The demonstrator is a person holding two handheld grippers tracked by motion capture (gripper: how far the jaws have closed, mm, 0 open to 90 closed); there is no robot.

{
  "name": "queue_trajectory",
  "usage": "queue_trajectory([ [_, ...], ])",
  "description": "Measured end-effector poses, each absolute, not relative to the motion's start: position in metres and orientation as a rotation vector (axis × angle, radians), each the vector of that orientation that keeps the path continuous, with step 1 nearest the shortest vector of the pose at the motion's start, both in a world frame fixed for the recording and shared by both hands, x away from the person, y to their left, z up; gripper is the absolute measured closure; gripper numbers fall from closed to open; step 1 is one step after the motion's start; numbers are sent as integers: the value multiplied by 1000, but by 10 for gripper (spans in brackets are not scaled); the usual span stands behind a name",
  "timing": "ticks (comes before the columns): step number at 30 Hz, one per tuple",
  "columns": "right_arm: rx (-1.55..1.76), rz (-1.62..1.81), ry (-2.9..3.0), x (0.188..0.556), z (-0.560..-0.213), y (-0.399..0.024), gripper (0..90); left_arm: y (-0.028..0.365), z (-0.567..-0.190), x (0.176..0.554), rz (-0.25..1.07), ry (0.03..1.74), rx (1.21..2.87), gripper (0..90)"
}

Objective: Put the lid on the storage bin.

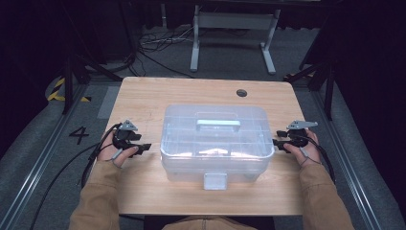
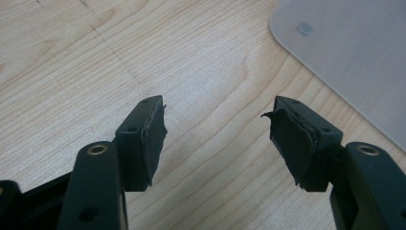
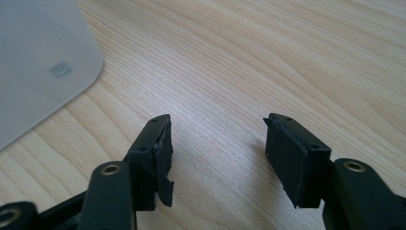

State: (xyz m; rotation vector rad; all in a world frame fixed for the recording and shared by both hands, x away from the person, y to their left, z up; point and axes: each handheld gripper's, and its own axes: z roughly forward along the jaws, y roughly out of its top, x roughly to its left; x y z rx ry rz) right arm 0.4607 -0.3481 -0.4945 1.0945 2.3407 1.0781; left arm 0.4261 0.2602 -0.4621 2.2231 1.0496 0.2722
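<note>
Hands (image 1: 125,152) flank clear box (image 1: 216,139), tools open.

A single readable mark is showing in the high view: a dark numeral "4" (image 1: 79,134) is lying on the grey floor (image 1: 43,129) to the left of the table (image 1: 143,96), just beside the metal floor rail; nearby, at the far left, yellow-and-black hazard striping (image 1: 56,90) is running across the floor as a warning sign, carrying no letters; the clear plastic box (image 1: 215,139) on the table is bearing a pale handle and a front latch, but no label or brand is reading on them at this size; in the left gripper view and the right gripper view nothing legible is appearing on the wood or the box's corner.
</note>
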Motion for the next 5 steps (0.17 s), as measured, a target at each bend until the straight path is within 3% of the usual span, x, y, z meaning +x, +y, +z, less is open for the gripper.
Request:
queue_trajectory([
  [5, 1102, 1081, 2334, 461, -495, -348, 418, 261, -464, 427, 274, 1056, 2232, 372],
])
